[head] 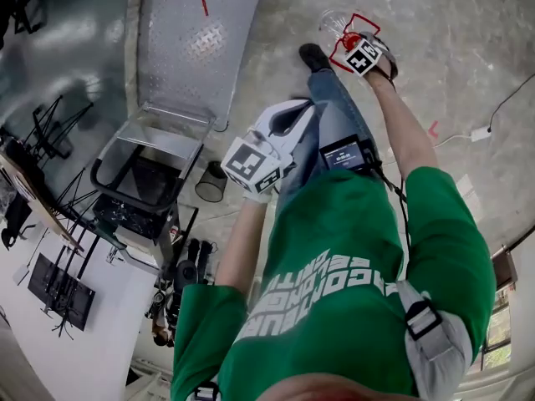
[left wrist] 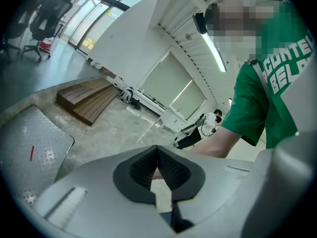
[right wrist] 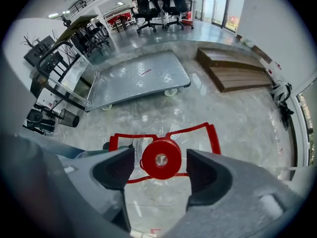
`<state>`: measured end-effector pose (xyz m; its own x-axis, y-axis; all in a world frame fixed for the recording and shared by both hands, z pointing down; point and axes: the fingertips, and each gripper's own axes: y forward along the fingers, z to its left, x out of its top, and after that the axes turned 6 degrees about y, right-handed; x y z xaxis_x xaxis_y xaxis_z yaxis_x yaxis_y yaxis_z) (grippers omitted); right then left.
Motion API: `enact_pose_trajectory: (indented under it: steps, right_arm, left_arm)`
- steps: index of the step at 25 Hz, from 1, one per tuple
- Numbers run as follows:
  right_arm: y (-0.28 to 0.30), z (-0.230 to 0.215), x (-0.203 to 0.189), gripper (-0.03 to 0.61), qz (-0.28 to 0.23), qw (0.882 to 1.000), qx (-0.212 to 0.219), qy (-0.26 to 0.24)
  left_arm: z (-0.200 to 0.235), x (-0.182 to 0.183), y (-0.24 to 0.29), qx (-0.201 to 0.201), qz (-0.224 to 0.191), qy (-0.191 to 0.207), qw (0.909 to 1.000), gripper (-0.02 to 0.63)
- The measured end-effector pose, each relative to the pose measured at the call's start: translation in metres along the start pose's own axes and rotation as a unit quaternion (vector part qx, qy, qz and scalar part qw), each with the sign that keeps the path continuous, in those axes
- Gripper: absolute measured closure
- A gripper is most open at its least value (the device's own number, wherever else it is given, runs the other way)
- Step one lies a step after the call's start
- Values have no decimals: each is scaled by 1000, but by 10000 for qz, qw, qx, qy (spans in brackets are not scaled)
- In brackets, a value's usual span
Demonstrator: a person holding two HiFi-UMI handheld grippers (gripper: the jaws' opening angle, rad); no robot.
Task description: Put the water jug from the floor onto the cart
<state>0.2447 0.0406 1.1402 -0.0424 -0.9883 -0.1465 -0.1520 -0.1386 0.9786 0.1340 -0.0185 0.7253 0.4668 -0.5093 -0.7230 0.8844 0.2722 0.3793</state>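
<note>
Right gripper view: your right gripper (right wrist: 159, 166) points steeply down with its jaws wide apart, one on either side of the red cap (right wrist: 161, 158) of the water jug (right wrist: 148, 197). Neither pad touches the cap. The clear jug stands on the floor just beside your shoe (head: 313, 57), well apart from the cart (right wrist: 138, 78), whose flat metal deck carries nothing. Left gripper view: your left gripper (left wrist: 157, 168) has its jaws closed together, with nothing held.

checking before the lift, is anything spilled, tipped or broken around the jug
Nothing stands out. The water jug stands upright on the floor, red cap on, with no puddle visible around it.
</note>
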Motion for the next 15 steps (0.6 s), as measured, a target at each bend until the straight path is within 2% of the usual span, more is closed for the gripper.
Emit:
enact_pose_trajectory:
  steps: [3, 6, 10, 15]
  right_arm:
    - [23, 3, -7, 271, 191, 9998, 13, -74]
    - [36, -3, -12, 269, 237, 9996, -166, 24]
    - [36, -5, -14, 278, 176, 9994, -278, 140]
    - [22, -11, -14, 279, 94, 9988, -309, 373]
  left_arm:
    - [6, -11, -4, 27, 174, -86, 9998, 614]
    - [11, -23, -9, 106, 298, -194, 9993, 614]
    - [14, -33, -12, 195, 317, -262, 9990, 614]
    - [17, -18, -14, 303, 122, -172, 9993, 614]
